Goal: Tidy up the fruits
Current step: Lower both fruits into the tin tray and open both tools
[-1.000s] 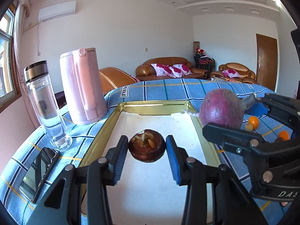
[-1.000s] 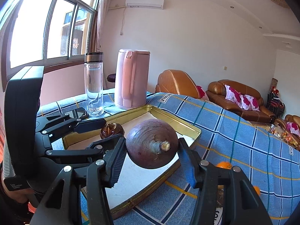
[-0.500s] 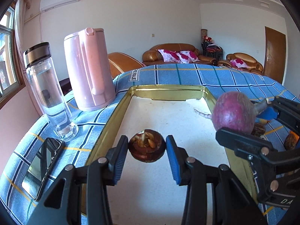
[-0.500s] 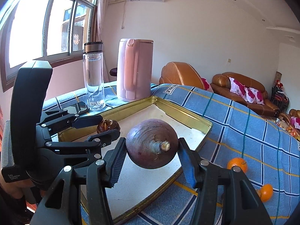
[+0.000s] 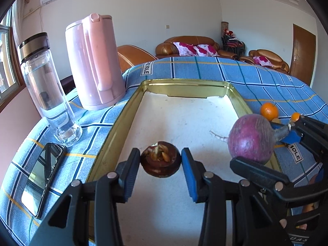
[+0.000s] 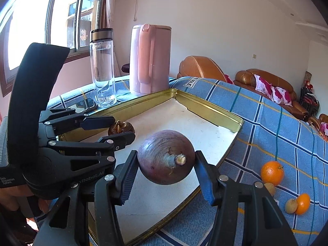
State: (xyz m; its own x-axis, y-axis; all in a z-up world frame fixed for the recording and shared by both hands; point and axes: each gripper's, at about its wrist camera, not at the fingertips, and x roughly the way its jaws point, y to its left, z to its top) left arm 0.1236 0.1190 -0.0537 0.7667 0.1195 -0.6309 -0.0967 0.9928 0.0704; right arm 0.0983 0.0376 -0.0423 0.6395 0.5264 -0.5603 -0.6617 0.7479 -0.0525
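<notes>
My left gripper (image 5: 161, 161) is shut on a small dark brown mangosteen (image 5: 161, 160) and holds it just over the white floor of the gold-rimmed tray (image 5: 184, 83). My right gripper (image 6: 166, 165) is shut on a large round purple fruit (image 6: 165, 156) with a short stem facing the camera; it hangs over the tray's right part. In the left wrist view the purple fruit (image 5: 251, 138) sits at the right between the other tool's black arms. In the right wrist view the mangosteen (image 6: 121, 128) shows at the left between the left gripper's fingers (image 6: 96, 122).
A pink kettle (image 5: 94, 61), a clear bottle (image 5: 47, 88) and a phone (image 5: 41, 178) stand left of the tray on the blue checked cloth. Two oranges (image 6: 272, 172) (image 6: 303, 203) and small brownish fruits (image 6: 291, 206) lie right of the tray. Sofas stand beyond.
Both grippers have tipped downward and sunk toward the tray, each keeping its fruit. The tray floor now fills more of both views.
</notes>
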